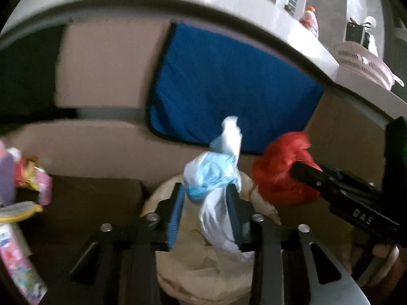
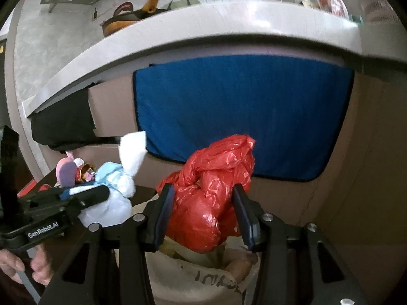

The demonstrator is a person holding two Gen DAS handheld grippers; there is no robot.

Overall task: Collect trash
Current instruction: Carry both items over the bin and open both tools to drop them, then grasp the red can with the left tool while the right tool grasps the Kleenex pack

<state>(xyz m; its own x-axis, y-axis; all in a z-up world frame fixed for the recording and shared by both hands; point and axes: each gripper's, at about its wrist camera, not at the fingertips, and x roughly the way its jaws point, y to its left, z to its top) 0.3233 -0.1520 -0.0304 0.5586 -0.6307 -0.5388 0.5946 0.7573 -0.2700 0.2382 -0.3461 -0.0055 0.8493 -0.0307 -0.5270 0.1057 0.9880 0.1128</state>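
The left gripper (image 1: 206, 211) has its jaws apart around a knotted white and blue bag (image 1: 216, 190). The right gripper (image 2: 203, 216) stands apart around a knotted red bag (image 2: 208, 198). Both look soft, light and crinkly, so pinch the knot; the open sack (image 2: 203, 279) waits right below.

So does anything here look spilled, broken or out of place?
Nothing stands out. The white-blue bag and red bag are knotted shut, each between a gripper's fingers above the beige sack. No spill shows; the blue cloth hangs flat.
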